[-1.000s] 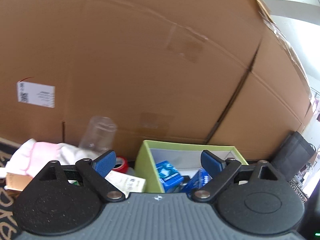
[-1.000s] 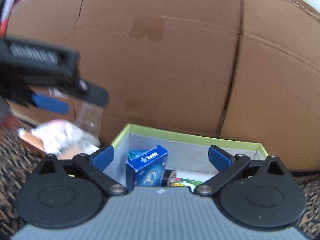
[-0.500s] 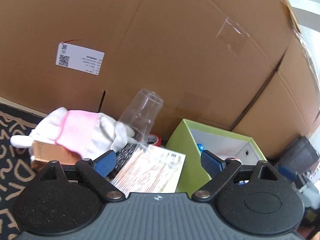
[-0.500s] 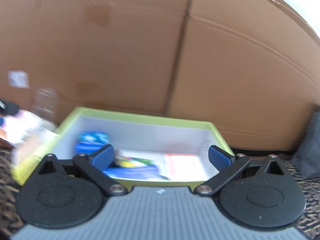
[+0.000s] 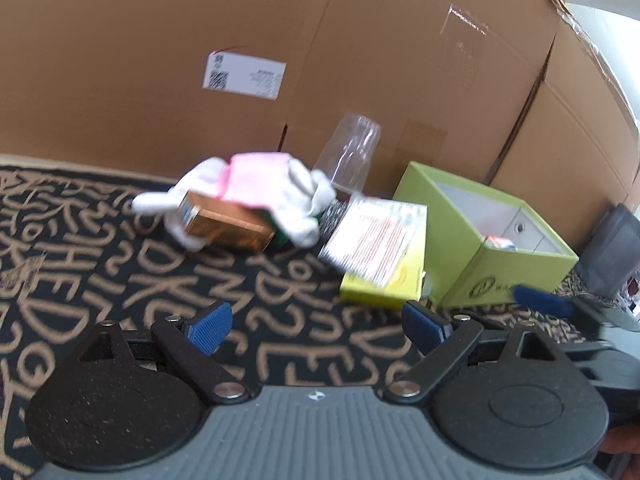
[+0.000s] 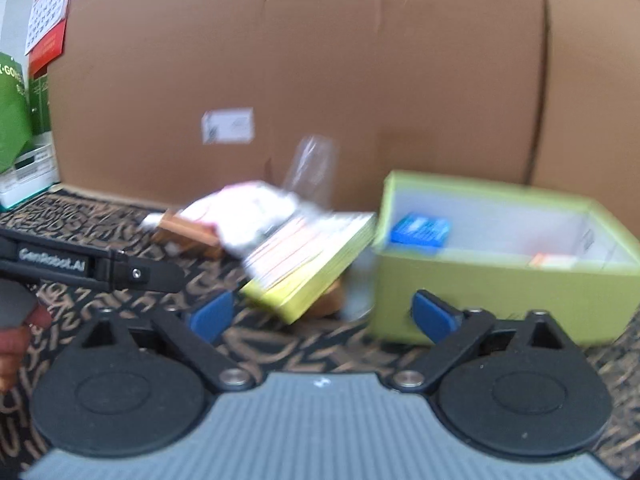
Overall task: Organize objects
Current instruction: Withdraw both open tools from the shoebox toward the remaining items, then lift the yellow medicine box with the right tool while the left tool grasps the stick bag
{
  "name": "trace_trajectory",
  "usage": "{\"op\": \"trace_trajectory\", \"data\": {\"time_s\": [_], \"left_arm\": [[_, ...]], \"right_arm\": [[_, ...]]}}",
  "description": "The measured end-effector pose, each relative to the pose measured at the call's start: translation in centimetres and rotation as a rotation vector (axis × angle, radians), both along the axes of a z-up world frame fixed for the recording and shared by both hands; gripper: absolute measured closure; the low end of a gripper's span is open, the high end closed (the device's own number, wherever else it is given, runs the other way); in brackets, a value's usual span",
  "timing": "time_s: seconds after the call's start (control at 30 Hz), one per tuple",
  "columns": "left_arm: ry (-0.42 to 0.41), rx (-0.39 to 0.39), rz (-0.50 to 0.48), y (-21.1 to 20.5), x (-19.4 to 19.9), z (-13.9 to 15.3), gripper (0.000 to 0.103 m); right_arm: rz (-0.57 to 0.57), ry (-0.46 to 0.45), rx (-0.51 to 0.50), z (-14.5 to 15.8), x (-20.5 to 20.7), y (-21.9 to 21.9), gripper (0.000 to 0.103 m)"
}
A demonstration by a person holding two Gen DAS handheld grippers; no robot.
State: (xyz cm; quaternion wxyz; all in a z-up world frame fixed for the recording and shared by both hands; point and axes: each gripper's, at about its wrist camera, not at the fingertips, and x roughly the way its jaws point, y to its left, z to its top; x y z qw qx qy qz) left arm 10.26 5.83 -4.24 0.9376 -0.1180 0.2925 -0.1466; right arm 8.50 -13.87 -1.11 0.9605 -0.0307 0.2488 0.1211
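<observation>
The yellow booklet is the next loose thing, I think. It lies on the patterned rug, just beside the green box and on that box's left side. It is not flat: one end is propped up on something under it, and the other end tips down to the rug. Its long side runs from the pile at the back toward you, and its low end points at your grippers.

Behind it sits a white and pink glove, draped over a brown box. A clear cup stands upside down by the big cardboard wall.

The booklet lies ahead of your left gripper, a bit to the right. It is also ahead of your right gripper, between its fingers but farther off. I can't tell which one is closer. Both grippers are spread wide and hold nothing.

The green box already has a blue pack inside. It opens upward, so the booklet should go up and over the near wall.
</observation>
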Motion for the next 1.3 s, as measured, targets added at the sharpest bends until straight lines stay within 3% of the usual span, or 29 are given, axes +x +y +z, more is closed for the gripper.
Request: {"op": "trace_trajectory", "data": {"time_s": [0.17, 0.4, 0.47, 0.53, 0.6, 0.8, 0.9, 0.97, 1.0, 1.13, 1.3], "left_arm": [[-0.007, -0.024, 0.016, 1.3, -0.5, -0.2, 0.008], [-0.003, -0.038, 0.002, 1.5, 0.0, -0.4, 0.008], [-0.005, -0.038, -0.006, 1.4, 0.2, -0.3, 0.008], [-0.01, -0.036, -0.014, 1.1, 0.4, -0.2, 0.008], [-0.017, -0.029, -0.025, 0.8, 0.7, 0.0, 0.008], [-0.029, -0.02, -0.091, -1.8, 2.3, 0.2, 0.008], [-0.045, 0.005, -0.109, -3.4, 4.3, 0.4, 0.008], [-0.059, 0.034, -0.108, -4.1, 5.8, 0.5, 0.008], [-0.065, 0.048, -0.113, -4.2, 6.6, 0.5, 0.008], [-0.037, 0.08, -0.117, -4.3, 10.1, 0.1, 0.009], [0.019, 0.048, -0.122, -3.6, 12.4, -0.8, 0.024]], "right_arm": [[-0.009, 0.078, 0.073, -2.5, 2.0, 1.5, 0.03], [-0.059, 0.148, 0.247, -4.1, 5.5, 0.9, 0.044], [-0.051, 0.171, 0.289, -4.7, 6.3, 0.6, 0.066], [-0.033, 0.176, 0.321, -4.8, 6.3, 0.3, 0.074], [-0.012, 0.163, 0.299, -4.4, 5.3, 0.3, 0.097], [-0.003, 0.162, 0.323, -3.2, 0.4, -2.5, 0.097], [-0.003, 0.167, 0.299, -3.0, 0.1, -3.3, 0.09], [-0.018, 0.166, 0.296, -3.1, 0.5, -3.3, 0.061], [-0.025, 0.161, 0.303, -3.2, 0.8, -3.3, 0.055], [-0.007, 0.176, 0.344, -4.0, 2.8, -2.2, 0.054], [0.011, 0.196, 0.423, -4.9, 6.0, -1.0, 0.054]]}}
